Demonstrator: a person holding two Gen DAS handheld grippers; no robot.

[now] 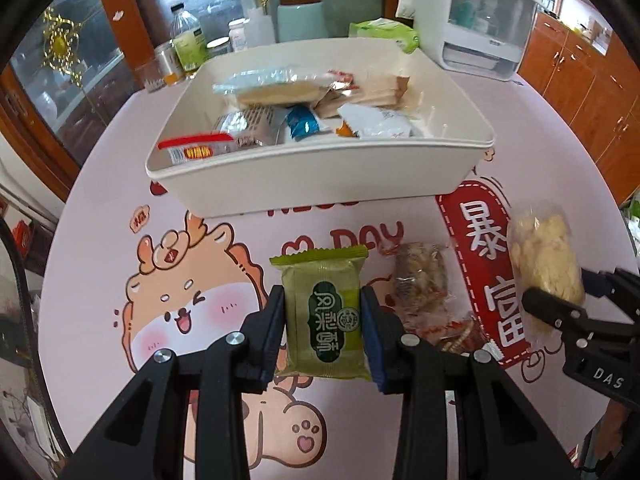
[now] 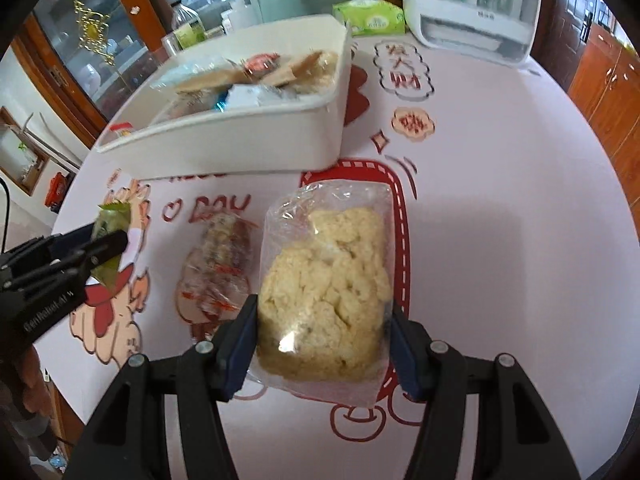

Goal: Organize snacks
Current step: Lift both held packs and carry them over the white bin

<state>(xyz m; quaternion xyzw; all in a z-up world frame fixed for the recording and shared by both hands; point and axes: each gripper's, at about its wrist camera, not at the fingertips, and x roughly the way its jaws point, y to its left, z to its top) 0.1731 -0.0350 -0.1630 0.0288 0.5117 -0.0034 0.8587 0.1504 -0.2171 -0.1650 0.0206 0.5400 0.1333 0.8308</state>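
My left gripper (image 1: pixel 323 320) is shut on a green snack packet (image 1: pixel 325 312), held above the table; it also shows in the right wrist view (image 2: pixel 110 240). My right gripper (image 2: pixel 323 340) is shut on a clear bag of pale yellow snacks (image 2: pixel 326 292), seen in the left wrist view (image 1: pixel 544 264) at the right. A white bin (image 1: pixel 320 176) with several snack packets stands farther back on the table (image 2: pixel 224 148). A clear-wrapped snack with red print (image 1: pixel 424 284) lies on the table between the grippers (image 2: pixel 218 272).
The round table has a pink cartoon cloth (image 2: pixel 500 200). Behind the bin stand bottles (image 1: pixel 186 40), a pale green jar (image 1: pixel 300 16), a green tissue pack (image 2: pixel 370 18) and a white appliance (image 1: pixel 476 20). Wooden cabinets (image 1: pixel 592 92) line the right.
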